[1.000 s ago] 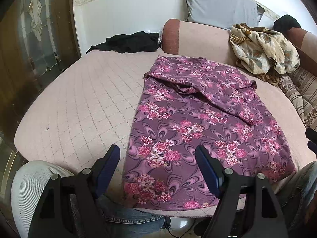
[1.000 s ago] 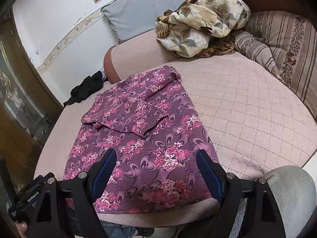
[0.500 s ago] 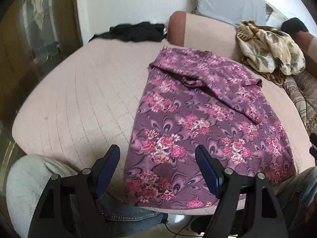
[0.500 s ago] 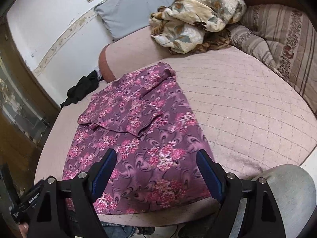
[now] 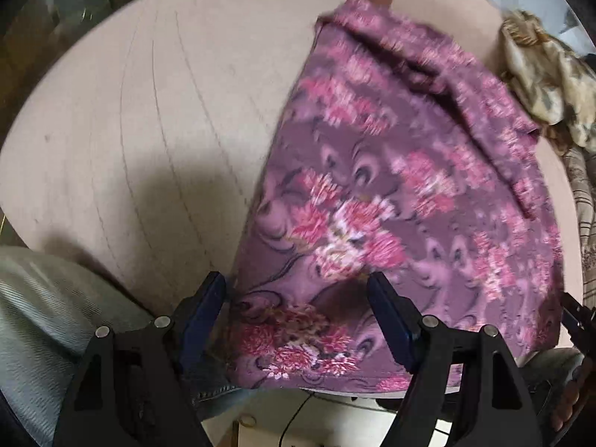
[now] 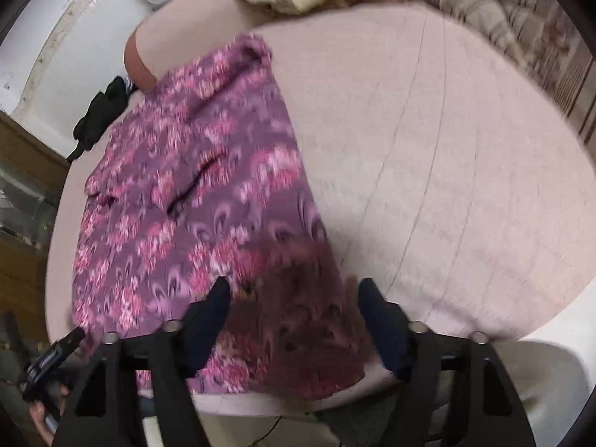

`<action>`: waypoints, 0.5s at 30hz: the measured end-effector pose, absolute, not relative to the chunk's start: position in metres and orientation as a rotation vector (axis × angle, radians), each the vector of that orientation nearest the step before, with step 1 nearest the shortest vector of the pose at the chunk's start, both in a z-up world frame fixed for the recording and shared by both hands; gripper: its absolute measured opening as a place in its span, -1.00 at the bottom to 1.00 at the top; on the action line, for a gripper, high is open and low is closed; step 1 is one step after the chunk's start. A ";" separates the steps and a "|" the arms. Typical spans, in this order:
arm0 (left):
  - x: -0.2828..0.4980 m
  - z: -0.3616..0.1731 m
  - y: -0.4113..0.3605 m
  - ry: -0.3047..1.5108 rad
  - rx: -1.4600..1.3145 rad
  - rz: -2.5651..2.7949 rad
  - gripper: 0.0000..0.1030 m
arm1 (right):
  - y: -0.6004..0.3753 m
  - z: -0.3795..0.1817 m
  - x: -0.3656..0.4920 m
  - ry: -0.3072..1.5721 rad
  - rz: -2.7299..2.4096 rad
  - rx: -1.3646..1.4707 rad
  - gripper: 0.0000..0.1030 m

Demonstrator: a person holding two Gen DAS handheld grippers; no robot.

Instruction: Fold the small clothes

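Both tools open, left tool [image 5: 298, 294] and just-narrowing right tool [image 6: 294, 298], over floral garment's [image 5: 391, 193] near hem on bed [image 5: 149, 130]

Both views have tipped downward and closed in on the near hem of the purple floral garment [image 5: 391, 193], which now fills far more of each frame; both are motion-blurred, unlike a second ago. Left gripper [image 5: 298, 290] now straddles the garment's lower left corner, opening unchanged. Right gripper [image 6: 292, 294] has come down over the lower right corner; its jaws have just been closing, cloth between them, pads not visibly pressing. Grey pillow gone from the left view.
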State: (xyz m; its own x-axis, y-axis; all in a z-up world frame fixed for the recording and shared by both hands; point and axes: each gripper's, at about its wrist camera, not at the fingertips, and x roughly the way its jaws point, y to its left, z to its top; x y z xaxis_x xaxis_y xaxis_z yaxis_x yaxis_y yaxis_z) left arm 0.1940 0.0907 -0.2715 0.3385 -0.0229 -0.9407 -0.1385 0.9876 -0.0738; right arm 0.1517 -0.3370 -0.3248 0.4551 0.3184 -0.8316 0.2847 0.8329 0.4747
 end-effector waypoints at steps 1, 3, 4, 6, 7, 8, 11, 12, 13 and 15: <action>0.194 -0.272 0.087 1.219 -0.122 0.081 0.50 | -0.335 -0.329 0.154 1.145 0.036 0.617 0.33; 0.193 -0.271 0.079 1.188 -0.072 0.087 0.50 | -0.324 -0.332 0.160 1.182 0.030 0.552 0.31; 0.192 -0.271 0.075 1.177 -0.052 0.087 0.47 | -0.317 -0.333 0.162 1.193 0.016 0.502 0.28; 0.191 -0.268 0.074 1.152 -0.052 0.085 0.23 | -0.304 -0.333 0.166 1.211 -0.017 0.397 0.10; 0.189 -0.266 0.073 1.132 -0.050 0.091 -0.05 | -0.301 -0.333 0.166 1.210 -0.032 0.369 0.02; 0.188 -0.264 0.072 1.122 -0.040 0.095 -0.30 | -0.300 -0.332 0.165 1.204 -0.042 0.352 -0.22; 0.187 -0.261 0.067 1.110 -0.015 0.069 -0.88 | -0.300 -0.328 0.161 1.183 -0.010 0.377 -0.80; 0.186 -0.258 0.064 1.106 0.003 0.061 -0.88 | -0.302 -0.327 0.161 1.181 -0.004 0.379 -0.82; 0.185 -0.255 0.065 1.100 0.008 0.060 -0.89 | -0.302 -0.325 0.161 1.182 0.004 0.377 -0.83; 0.176 -0.237 0.072 1.072 -0.026 0.044 -0.89 | -0.303 -0.318 0.157 1.171 0.030 0.390 -0.85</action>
